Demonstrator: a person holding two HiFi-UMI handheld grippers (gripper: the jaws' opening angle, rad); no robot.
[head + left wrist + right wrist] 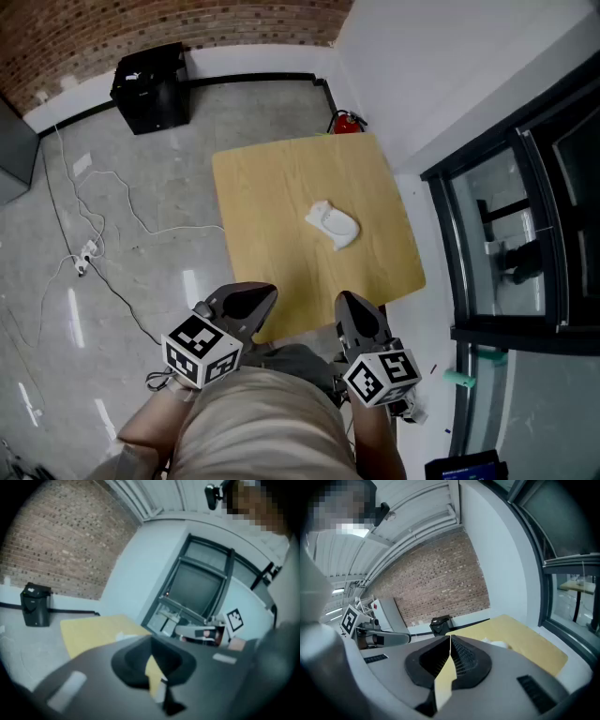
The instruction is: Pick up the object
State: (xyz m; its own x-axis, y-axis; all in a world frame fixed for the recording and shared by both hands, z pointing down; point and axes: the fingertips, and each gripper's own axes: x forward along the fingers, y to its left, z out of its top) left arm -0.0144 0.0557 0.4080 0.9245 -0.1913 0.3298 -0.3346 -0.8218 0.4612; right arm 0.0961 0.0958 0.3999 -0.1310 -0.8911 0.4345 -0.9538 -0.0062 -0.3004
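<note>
Centrally on wooden table (267, 216), white object (333, 225) (untouched)

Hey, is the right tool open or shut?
Shut: the jaws of the right tool meet edge to edge, with nothing between them.

Head view is bright and evenly lit, counter (281, 206) sharp, shadows faint; I see white glare streaks on the glossy floor (73, 319). Both gripper views are fisheye (black corners, bowed lines). Left gripper view is dim, bluish and soft all over, and the left gripper (151, 641) smears. Right gripper view is crisper, with the right gripper (450, 641) slightly soft up close.
</note>
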